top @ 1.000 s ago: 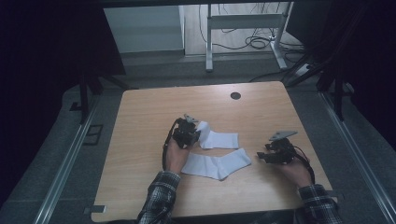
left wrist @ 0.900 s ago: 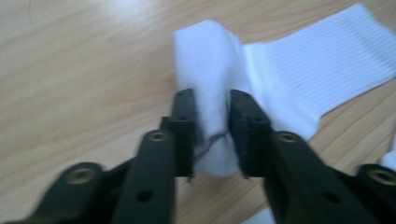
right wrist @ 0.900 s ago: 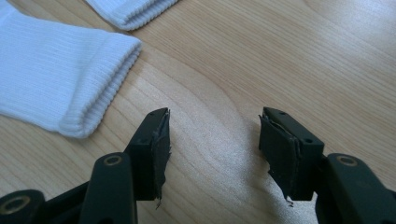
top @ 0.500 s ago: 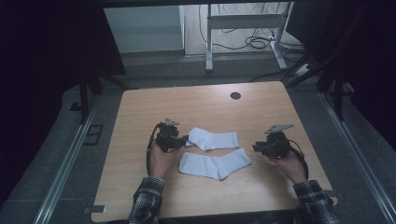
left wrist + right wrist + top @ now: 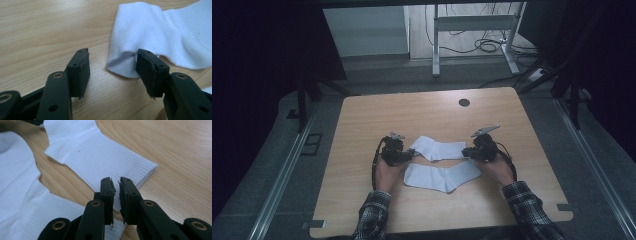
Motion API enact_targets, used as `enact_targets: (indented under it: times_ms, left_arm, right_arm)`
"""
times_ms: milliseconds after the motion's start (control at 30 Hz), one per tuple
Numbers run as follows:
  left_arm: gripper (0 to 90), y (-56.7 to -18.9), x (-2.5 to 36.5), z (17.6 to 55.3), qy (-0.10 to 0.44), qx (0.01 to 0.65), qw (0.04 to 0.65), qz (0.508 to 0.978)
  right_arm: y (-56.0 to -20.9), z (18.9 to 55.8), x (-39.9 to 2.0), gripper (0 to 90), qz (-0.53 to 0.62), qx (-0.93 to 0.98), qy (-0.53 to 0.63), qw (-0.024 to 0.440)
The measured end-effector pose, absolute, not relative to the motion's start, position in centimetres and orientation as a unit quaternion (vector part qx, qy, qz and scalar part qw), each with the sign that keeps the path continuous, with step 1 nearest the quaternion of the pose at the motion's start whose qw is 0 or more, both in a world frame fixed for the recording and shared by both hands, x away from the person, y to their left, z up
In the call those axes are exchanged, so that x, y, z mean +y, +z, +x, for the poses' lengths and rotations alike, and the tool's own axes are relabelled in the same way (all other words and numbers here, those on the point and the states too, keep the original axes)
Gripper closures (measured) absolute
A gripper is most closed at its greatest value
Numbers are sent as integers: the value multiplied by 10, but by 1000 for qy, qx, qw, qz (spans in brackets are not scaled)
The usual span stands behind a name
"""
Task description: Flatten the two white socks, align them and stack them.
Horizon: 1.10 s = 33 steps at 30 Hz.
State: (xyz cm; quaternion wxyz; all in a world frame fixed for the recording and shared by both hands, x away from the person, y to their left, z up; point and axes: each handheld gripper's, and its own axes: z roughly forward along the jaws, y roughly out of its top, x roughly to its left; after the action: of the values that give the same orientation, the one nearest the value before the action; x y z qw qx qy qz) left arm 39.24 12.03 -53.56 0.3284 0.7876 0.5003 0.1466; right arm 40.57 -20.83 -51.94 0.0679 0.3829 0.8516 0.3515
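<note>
Two white socks lie side by side on the wooden table [image 5: 422, 115]. My left gripper [image 5: 404, 156] [image 5: 113, 53] stands at the toe end of the far sock [image 5: 439, 149] [image 5: 155, 32]. Its jaws have just been opening; the toe lies between them against the right-hand jaw, unpinched. My right gripper [image 5: 469, 151] [image 5: 115, 181] is at that sock's ribbed cuff [image 5: 100, 155]. Its jaws have just been closing and are pinched on the cuff's corner. The near sock [image 5: 442, 177] [image 5: 22, 195] lies flat and untouched.
A round cable hole [image 5: 464, 102] sits near the table's far edge. Beyond the table are a metal desk frame [image 5: 472, 25] and cables on the floor. Bare wood surrounds the socks on all sides.
My left gripper let go of the far sock, which now lies flat, and slid left to its toe. My right gripper moved left to the cuff and closed.
</note>
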Motion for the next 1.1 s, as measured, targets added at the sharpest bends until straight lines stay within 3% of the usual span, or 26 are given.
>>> enact_targets:
  times_ms: [167, 233, 333, 500, 567, 800, 1100]
  left_arm:
    - [684, -537, 117, 390, 143, 485, 341, 792]
    - [825, -537, 118, 390, 132, 487, 346, 791]
    - [848, -527, 120, 388, 170, 481, 333, 793]
    - [837, -484, 127, 378, 234, 459, 344, 785]
    - [774, -478, 130, 373, 241, 450, 331, 793]
    - [597, -499, 143, 374, 185, 483, 346, 783]
    - [505, -508, 114, 408, 135, 498, 374, 771]
  right_arm:
    - [-523, 405, -206, 815, 378, 857, 343, 74]
    - [-524, 403, -207, 823, 378, 858, 341, 76]
    - [-524, 402, -210, 825, 378, 858, 340, 76]
    - [-523, 403, -215, 820, 378, 859, 337, 76]
    - [-522, 402, -217, 816, 378, 861, 330, 82]
    - [-521, 403, -233, 815, 390, 856, 330, 73]
    - [-522, 403, -233, 797, 377, 861, 332, 76]
